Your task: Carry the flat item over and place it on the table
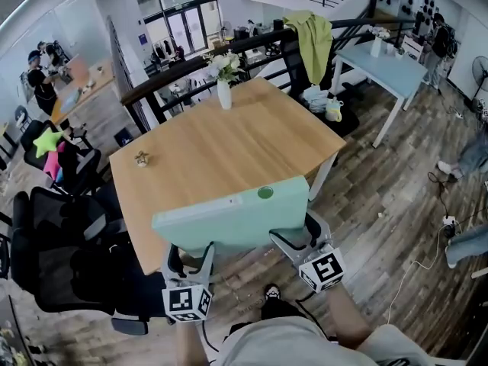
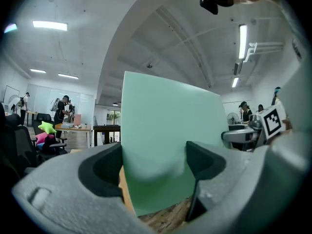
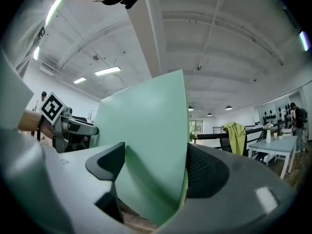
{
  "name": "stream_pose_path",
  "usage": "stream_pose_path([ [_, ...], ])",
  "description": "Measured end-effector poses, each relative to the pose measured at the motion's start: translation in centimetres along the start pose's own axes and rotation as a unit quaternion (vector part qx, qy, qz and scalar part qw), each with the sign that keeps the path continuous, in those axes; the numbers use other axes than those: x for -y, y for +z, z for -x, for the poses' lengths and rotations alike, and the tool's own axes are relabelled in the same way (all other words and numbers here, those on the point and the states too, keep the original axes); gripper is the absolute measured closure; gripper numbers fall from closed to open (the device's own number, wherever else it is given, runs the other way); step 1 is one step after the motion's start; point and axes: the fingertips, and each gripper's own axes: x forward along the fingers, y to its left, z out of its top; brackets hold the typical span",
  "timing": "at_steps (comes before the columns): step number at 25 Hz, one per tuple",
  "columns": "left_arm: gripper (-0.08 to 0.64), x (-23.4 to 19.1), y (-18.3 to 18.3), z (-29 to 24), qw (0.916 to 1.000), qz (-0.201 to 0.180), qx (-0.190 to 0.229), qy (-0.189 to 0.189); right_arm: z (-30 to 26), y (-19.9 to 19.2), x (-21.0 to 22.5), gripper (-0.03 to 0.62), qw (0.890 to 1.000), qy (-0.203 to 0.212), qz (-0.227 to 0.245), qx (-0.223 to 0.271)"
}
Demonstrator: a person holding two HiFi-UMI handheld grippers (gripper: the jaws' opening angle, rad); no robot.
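Left gripper (image 1: 191, 256): clamps pale green flat panel (image 1: 236, 213) at its lower-centre edge.
Right gripper (image 1: 299, 239): clamps the same edge.
Handling: seems light, rigid, smooth; two edge holds suit it.

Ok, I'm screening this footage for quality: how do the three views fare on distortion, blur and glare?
Head view: sharp, fisheye bowing the wooden table. Left gripper view: black vignette, mint-green board soft near the jaws, ceiling lights blown out. Right gripper view: strong curvature, jaw shadow on the board.

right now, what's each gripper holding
Left gripper: shut on the green board.
Right gripper: shut on the same board.
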Motion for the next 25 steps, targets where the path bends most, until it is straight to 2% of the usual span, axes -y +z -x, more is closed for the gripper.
stream_pose_path([
  [8,0.14,1.4,0.0,-3.0,0.9996,-0.014,-0.014,0.021,-1.4,-1.1,3.6,0.198,1.0,0.019,-0.013,0.007],
  [14,0.14,2.5,0.2,-4.9,0.9984,-0.04,-0.036,0.018,-1.9,-1.7,5.6,0.198,0.999,0.019,-0.028,0.012],
  [25,0.14,2.0,0.1,-9.1,0.9991,-0.019,-0.037,0.005,-4.5,-1.8,8.5,0.198,1.0,0.013,-0.017,0.003],
])
